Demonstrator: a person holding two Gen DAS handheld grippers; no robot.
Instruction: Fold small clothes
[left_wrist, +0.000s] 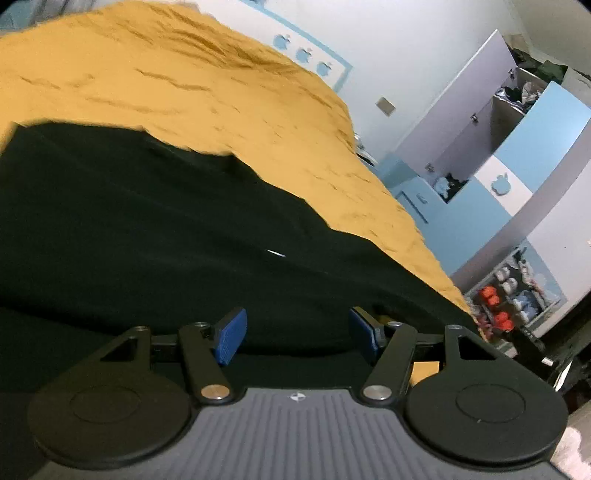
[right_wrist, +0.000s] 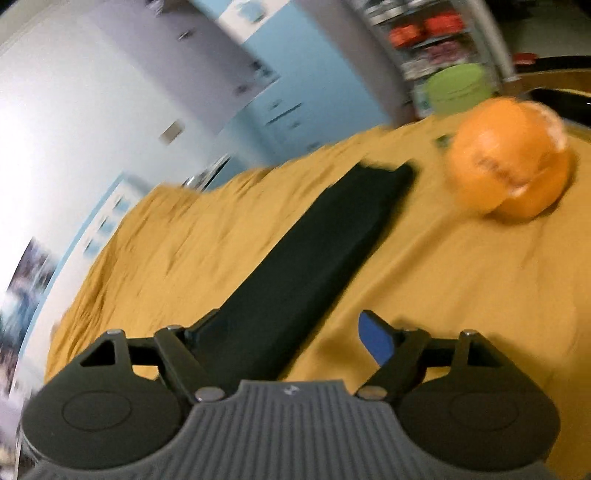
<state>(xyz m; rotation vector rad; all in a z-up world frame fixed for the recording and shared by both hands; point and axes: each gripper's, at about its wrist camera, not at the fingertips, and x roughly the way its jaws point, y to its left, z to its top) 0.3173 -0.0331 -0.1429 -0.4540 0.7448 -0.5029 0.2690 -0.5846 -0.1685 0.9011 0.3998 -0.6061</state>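
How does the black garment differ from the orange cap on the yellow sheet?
The black garment is dark and lies flat as a long, narrow strip; the orange cap is bright and stands up rounded, like a dome. The garment reaches close to the right gripper, while the cap sits farther away, beside the garment's far end and apart from it. Both rest on the yellow sheet, and neither is held.

A mustard-yellow sheet (left_wrist: 229, 110) covers the bed. An orange bag (right_wrist: 509, 162), rounded and blurred, rests on the sheet. Beyond the sheet's far edge stands a blue-and-white wardrobe (left_wrist: 517, 147), one door open. A wire shelf rack (left_wrist: 513, 295) stands near the wardrobe, beside the sheet's corner.
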